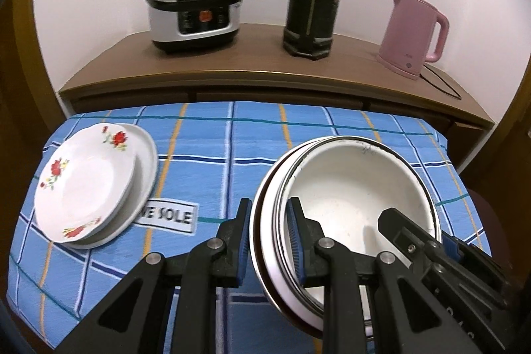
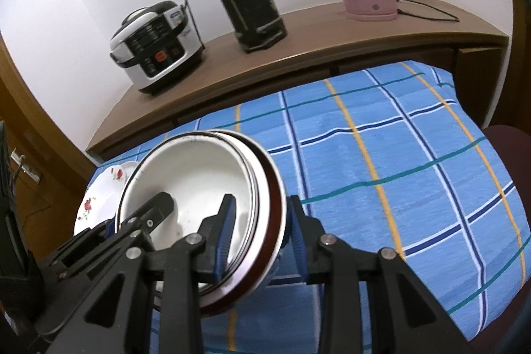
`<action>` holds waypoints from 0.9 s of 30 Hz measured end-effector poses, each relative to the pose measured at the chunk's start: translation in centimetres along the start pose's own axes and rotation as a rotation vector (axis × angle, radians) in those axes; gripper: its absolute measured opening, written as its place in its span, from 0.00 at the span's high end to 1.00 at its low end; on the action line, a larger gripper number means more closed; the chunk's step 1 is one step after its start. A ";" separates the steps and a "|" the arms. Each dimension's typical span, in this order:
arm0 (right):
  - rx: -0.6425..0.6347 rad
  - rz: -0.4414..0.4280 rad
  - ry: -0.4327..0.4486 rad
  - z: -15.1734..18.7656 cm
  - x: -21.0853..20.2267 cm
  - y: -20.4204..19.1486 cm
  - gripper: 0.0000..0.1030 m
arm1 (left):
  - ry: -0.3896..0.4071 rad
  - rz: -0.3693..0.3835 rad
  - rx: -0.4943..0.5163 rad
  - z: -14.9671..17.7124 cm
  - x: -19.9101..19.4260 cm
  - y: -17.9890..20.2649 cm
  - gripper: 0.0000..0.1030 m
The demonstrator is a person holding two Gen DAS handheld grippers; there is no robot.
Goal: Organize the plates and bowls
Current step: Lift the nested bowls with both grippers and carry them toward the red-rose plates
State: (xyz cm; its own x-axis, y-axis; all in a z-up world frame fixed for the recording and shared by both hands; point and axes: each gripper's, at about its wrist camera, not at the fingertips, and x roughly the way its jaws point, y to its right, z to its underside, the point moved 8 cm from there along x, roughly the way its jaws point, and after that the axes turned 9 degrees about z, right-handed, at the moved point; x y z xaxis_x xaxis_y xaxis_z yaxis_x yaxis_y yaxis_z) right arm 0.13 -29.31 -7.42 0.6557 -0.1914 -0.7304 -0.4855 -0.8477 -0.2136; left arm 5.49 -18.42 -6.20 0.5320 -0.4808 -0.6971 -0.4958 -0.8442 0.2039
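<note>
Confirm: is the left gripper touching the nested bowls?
Touching. The left wrist view shows the left gripper clamped across the rim of the nested bowls, one blue pad inside the rim and one outside.

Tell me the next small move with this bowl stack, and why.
Probably lower the nested bowls onto the bare blue checked cloth. The left gripper and right gripper clamp opposite rims, the stack looks lifted and tilted, and the flowered plates already sit stacked apart.
</note>
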 end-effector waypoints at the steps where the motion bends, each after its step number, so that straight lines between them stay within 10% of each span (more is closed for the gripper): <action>1: -0.008 -0.006 -0.003 0.1 0.0 -0.6 0.69 | 0.001 -0.005 -0.003 0.0 -0.2 -0.3 0.77; 27: -0.125 -0.102 -0.008 2.3 0.0 -11.8 0.69 | 0.065 -0.101 -0.118 0.5 -5.4 -11.3 0.77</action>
State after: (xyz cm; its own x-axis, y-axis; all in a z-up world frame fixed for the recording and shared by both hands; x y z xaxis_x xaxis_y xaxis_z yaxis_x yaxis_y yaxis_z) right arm 4.51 -18.20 -6.41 0.6934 -0.0978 -0.7139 -0.3402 -0.9178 -0.2047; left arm 7.90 -6.13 -5.11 0.6205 -0.4031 -0.6726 -0.3553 -0.9092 0.2170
